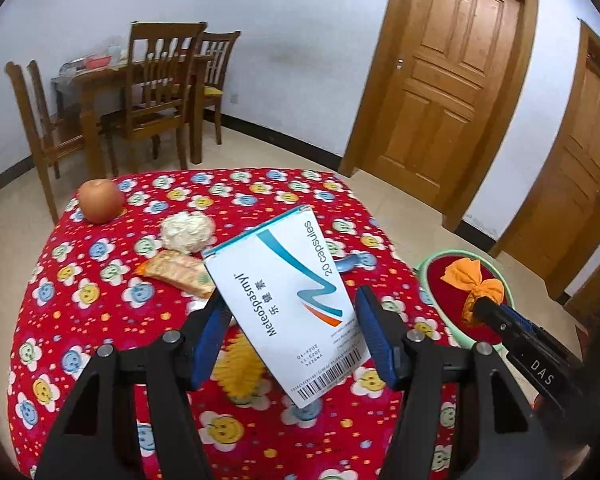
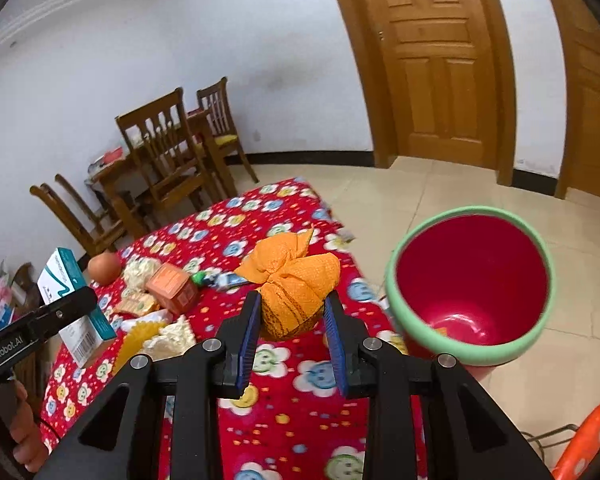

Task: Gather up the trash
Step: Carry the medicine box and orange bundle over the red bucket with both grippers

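Observation:
My left gripper (image 1: 290, 312) is shut on a white and teal medicine box (image 1: 284, 300) and holds it tilted above the red flowered table (image 1: 100, 320); the box also shows in the right wrist view (image 2: 74, 304). My right gripper (image 2: 292, 316) is shut on a crumpled orange napkin (image 2: 296, 280), held above the table's right side. In the left wrist view the napkin (image 1: 474, 284) hangs over the green-rimmed red bin (image 1: 428, 276). The bin (image 2: 472, 284) stands on the floor beside the table.
On the table lie an apple (image 1: 101, 200), a white paper ball (image 1: 186, 231), an orange snack wrapper (image 1: 178, 271), a small orange carton (image 2: 172, 288), a blue-green wrapper (image 2: 216, 279) and yellow and white scraps (image 2: 156, 336). Wooden chairs (image 1: 152, 92) stand behind; an orange stool (image 2: 588, 444) stands at lower right.

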### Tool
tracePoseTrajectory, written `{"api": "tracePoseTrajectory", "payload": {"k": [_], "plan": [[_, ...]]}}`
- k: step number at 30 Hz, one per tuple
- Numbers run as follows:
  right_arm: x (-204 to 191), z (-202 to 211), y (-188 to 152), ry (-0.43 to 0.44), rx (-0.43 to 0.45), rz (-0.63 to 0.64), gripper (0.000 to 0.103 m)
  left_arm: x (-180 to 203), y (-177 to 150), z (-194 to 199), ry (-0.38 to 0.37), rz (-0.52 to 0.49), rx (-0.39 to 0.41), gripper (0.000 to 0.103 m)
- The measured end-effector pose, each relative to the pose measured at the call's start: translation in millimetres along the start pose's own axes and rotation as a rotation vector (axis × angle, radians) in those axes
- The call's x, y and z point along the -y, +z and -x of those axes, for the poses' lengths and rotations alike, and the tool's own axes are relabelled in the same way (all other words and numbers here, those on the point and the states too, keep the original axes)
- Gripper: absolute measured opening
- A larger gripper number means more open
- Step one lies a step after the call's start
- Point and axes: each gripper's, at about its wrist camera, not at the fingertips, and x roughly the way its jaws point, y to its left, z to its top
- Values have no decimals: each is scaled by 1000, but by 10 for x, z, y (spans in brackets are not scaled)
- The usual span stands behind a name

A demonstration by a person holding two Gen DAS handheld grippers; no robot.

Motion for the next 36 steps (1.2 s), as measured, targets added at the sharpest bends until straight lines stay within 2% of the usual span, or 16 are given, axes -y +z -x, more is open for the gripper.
{"api": "tracePoseTrajectory", "payload": {"k": [10, 30, 36], "plan": [[458, 94, 24, -90, 21, -76, 31, 550, 60, -206, -82, -94, -29, 63], [1329, -216, -57, -212, -58, -191, 32, 1439, 21, -921, -170, -236, -142, 63], [1523, -298, -81, -228, -74, -217, 37, 1657, 11, -1166, -190, -265, -174, 63]]}}
